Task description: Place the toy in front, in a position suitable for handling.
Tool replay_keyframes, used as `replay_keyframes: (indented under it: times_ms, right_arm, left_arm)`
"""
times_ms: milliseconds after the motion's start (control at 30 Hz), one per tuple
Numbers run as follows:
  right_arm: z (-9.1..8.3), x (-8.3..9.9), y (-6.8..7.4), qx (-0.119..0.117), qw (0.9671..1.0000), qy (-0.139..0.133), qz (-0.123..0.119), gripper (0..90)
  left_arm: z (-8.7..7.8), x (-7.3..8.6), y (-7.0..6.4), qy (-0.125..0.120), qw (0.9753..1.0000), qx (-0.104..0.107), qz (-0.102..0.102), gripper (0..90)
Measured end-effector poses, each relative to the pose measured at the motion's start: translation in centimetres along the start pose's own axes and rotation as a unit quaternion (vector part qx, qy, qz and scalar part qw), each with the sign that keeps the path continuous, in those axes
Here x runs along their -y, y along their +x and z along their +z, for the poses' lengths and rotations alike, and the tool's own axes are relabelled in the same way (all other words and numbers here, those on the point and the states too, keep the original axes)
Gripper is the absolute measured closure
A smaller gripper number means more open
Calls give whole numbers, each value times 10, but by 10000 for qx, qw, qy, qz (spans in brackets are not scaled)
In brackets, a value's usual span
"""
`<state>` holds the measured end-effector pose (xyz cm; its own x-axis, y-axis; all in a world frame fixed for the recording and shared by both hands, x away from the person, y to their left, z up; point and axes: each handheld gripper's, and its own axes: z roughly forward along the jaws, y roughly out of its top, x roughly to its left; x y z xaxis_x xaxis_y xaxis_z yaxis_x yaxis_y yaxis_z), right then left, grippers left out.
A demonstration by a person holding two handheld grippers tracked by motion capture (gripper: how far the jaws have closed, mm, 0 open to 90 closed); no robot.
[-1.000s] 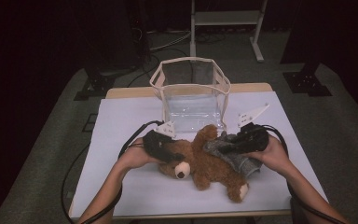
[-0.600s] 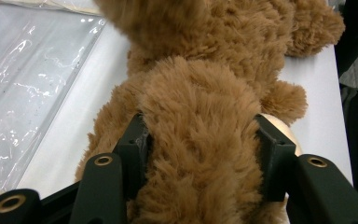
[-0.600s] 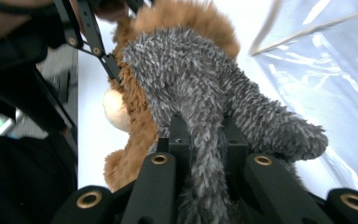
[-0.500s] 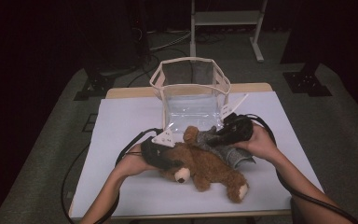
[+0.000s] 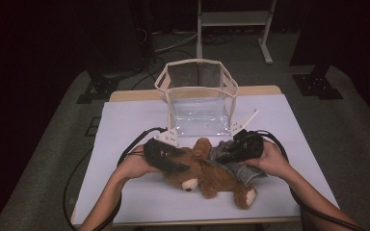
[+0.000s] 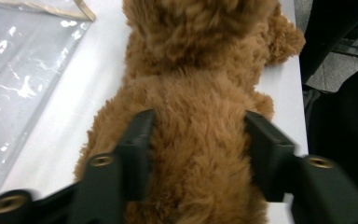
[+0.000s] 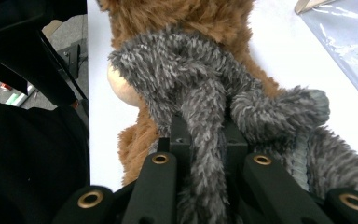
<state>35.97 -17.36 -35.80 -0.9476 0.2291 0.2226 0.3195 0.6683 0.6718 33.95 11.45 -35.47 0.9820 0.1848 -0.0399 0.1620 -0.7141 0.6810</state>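
A brown teddy bear (image 5: 212, 177) lies on the white table (image 5: 125, 130), with a grey fuzzy cloth (image 5: 243, 171) draped over its right side. My left gripper (image 5: 176, 166) comes in from the left. In the left gripper view its jaws stand wide on either side of the bear's body (image 6: 200, 116) and press into the fur, so the left gripper (image 6: 198, 140) grips the bear. My right gripper (image 5: 221, 156) sits over the bear's right side. In the right gripper view, the right gripper (image 7: 205, 135) is shut on a strand of the grey cloth (image 7: 205, 84) lying over the bear (image 7: 205, 18).
A clear plastic bag with a cream frame (image 5: 200, 103) stands open just behind the bear, at the middle of the table. Gripper cables loop beside both hands. The table's front edge runs close under the bear's feet. A dark floor and stand legs surround the table.
The right gripper has shifted left and slightly toward the bag with the grey cloth, then settled back down on the bear. The left gripper has pushed a little further onto the bear.
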Motion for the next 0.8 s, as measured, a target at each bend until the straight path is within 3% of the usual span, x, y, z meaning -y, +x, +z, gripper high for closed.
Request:
replay_keyframes:
  times_ms: [67, 267, 400, 500, 667, 800]
  right_arm:
    - [-6, -3, 3, 108, 9998, -73, -155, 793]
    - [-31, -24, 10, 182, 9982, -462, -324, 793]
    - [-35, -42, 14, 190, 9972, -528, -497, 792]
    - [-23, -50, 12, 130, 9974, -388, -593, 792]
    - [2, -44, 5, 72, 9990, 27, -448, 792]
    - [1, -34, 5, 229, 9986, 227, -408, 792]
  left_arm:
    - [1, 2, -1, -14, 10000, -43, -17, 573]
    - [2, 6, -3, -96, 9999, -58, -37, 579]
    - [2, 6, -4, -123, 9999, -53, -23, 576]
    - [3, 7, -5, -159, 9999, -38, -38, 572]
    - [2, 8, -6, -125, 9999, -33, 33, 570]
    - [2, 8, -6, -115, 9999, -38, 54, 567]
